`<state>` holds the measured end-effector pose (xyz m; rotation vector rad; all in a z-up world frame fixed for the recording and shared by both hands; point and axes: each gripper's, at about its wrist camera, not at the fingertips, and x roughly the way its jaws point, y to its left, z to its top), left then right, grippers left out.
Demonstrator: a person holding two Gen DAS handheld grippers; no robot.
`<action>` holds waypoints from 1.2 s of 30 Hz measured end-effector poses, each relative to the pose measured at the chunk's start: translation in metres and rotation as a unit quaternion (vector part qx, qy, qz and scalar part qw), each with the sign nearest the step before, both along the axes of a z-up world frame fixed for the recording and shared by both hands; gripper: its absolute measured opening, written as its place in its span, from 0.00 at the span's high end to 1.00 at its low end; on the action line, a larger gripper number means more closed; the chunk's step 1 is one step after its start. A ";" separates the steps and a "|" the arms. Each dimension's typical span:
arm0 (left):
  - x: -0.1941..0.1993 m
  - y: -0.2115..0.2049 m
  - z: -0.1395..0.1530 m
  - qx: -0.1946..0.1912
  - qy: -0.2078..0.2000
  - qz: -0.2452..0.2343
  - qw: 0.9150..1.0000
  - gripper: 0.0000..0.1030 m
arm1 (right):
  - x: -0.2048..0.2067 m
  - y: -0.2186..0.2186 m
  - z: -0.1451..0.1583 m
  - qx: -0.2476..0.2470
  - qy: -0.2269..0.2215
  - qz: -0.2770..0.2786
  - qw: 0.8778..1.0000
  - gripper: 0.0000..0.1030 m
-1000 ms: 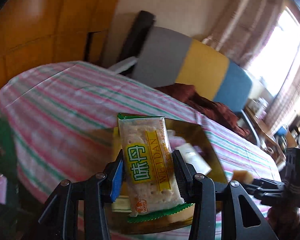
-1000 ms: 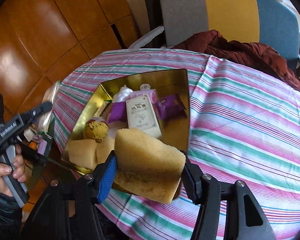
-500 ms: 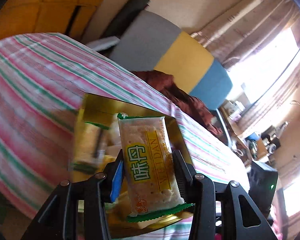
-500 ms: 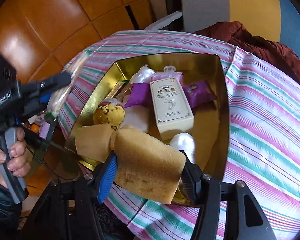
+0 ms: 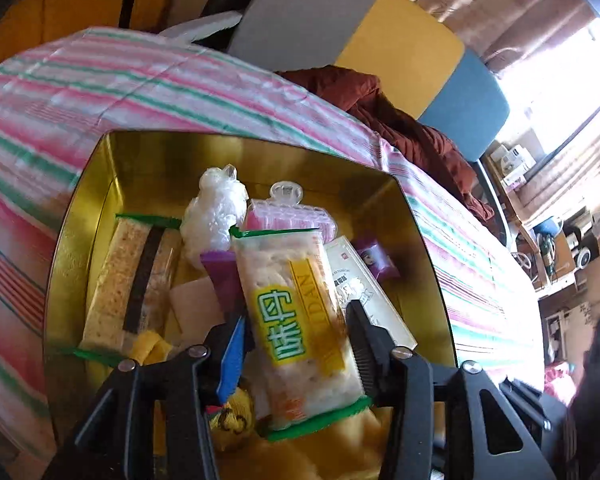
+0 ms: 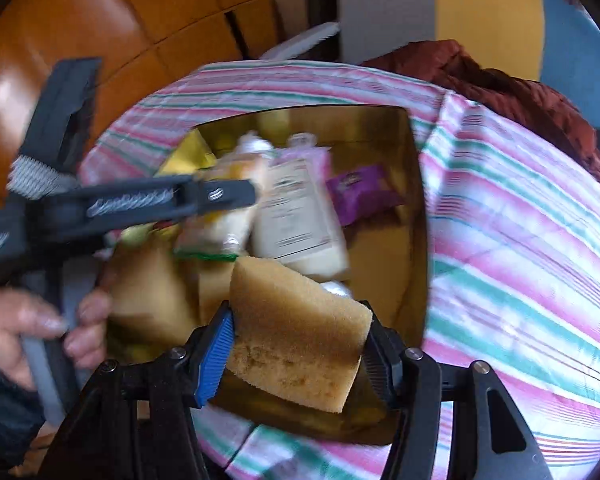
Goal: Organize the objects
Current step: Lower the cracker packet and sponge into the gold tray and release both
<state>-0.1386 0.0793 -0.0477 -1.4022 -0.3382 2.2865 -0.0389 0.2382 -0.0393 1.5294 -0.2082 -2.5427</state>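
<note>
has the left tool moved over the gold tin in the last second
Yes. The left tool, shut on the cracker packet, has come forward over the gold tin, which now fills its view below the packet.

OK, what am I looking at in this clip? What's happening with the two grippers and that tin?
A person is packing things into a gold tin on a striped tablecloth. The left gripper is clamped on a cracker packet and holds it over the tin, which already contains a white box, purple packets and another cracker packet. The right gripper grips a yellow sponge at the tin's near edge. Neither item is released yet.
</note>
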 end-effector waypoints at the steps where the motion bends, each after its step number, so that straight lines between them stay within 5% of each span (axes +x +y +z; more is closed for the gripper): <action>1: 0.003 0.000 0.005 -0.001 0.007 -0.001 1.000 0.42 | -0.003 0.003 -0.003 0.006 -0.002 -0.009 1.000 0.41; 3: 0.009 -0.004 0.016 0.004 0.027 -0.004 1.000 0.29 | -0.007 0.008 -0.007 0.002 -0.006 -0.023 1.000 0.39; 11: 0.029 -0.038 0.044 0.003 0.079 0.032 0.996 0.27 | -0.002 0.013 -0.009 -0.046 -0.007 -0.033 0.998 0.28; 23: 0.065 -0.085 0.038 -0.042 0.099 0.085 0.991 0.26 | 0.028 0.023 0.024 -0.083 0.043 -0.044 0.995 0.27; 36: 0.097 -0.073 0.053 -0.111 0.165 0.092 0.976 0.08 | 0.026 -0.012 -0.013 -0.037 0.000 -0.007 0.999 0.26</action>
